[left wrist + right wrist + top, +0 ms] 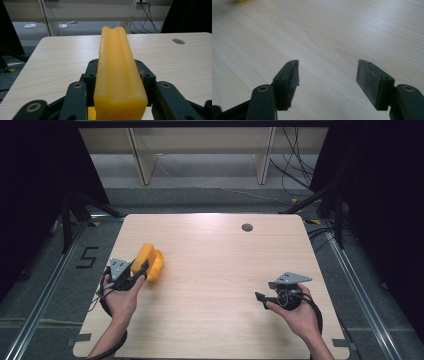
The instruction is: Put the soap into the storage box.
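A: Where was the yellow block (148,261) at that point?

B: On the left side of the worktop (215,270), toward the middle in depth. The left claw (141,270) was clamped on it, jaws pressed against both long flanks. In the left gripper view the block (117,75) ran straight out between the jaws, its long axis in line with the claw and its grooved top facing up.

A: And the other hand?

B: The right claw (260,298) sat well apart on the near right of the worktop, jaws standing wide with nothing between them. It pointed left, toward the block.

A: Was the block lifted or resting?

B: Hard to say from above; it looked tilted, possibly with its far end on the wood. The left hand (121,297) was plainly the nearer one. For a handover, I'd judge the right claw would have to cross leftward and take the block's free far end.
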`<state>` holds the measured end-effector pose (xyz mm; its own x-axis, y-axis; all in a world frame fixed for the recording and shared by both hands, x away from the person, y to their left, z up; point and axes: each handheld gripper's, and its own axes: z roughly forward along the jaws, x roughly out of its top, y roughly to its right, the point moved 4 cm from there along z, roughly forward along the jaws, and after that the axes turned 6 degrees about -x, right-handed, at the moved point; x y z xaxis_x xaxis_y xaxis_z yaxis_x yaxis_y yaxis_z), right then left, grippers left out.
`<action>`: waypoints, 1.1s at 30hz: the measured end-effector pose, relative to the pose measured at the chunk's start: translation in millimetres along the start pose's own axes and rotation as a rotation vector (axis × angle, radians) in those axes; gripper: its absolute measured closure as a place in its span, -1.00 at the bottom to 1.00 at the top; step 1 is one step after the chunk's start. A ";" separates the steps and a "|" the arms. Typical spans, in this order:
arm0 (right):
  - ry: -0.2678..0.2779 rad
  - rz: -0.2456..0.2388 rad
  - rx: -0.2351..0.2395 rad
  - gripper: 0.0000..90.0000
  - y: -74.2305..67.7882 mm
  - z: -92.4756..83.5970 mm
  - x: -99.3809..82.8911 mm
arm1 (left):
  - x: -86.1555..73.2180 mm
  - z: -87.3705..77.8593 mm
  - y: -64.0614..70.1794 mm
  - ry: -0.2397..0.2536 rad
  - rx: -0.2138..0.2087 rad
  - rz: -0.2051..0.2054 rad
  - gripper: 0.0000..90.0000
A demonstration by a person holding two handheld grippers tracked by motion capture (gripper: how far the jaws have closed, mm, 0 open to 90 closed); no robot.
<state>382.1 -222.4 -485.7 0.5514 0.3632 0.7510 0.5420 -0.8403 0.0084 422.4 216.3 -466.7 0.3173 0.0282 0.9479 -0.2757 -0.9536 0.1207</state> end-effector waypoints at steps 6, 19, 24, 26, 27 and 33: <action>-0.001 -0.002 -0.004 -0.22 -0.9 0.4 -0.4 | 0.7 13.0 -3.7 0.021 0.046 -0.015 0.35; 0.000 0.006 0.010 -0.22 -1.1 1.1 -1.0 | -14.7 35.6 3.0 0.005 0.099 -0.006 0.35; -0.004 -0.004 0.006 -0.22 -0.7 1.0 -1.1 | -23.2 39.2 1.0 0.000 0.117 -0.009 0.35; -0.005 -0.007 0.006 -0.22 -1.2 1.4 -1.0 | -26.7 41.0 0.7 0.003 0.123 -0.010 0.35; -0.013 0.007 0.014 -0.22 -2.6 1.6 -1.3 | -28.4 42.3 0.7 0.006 0.118 -0.010 0.35; -0.006 0.007 0.015 -0.22 -4.4 3.4 -2.3 | -31.2 43.6 0.6 0.019 0.117 0.009 0.35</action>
<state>380.5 -218.2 -489.7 0.5588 0.3601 0.7470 0.5481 -0.8364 -0.0068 451.9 201.8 -509.1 0.2976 0.0241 0.9544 -0.1700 -0.9824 0.0779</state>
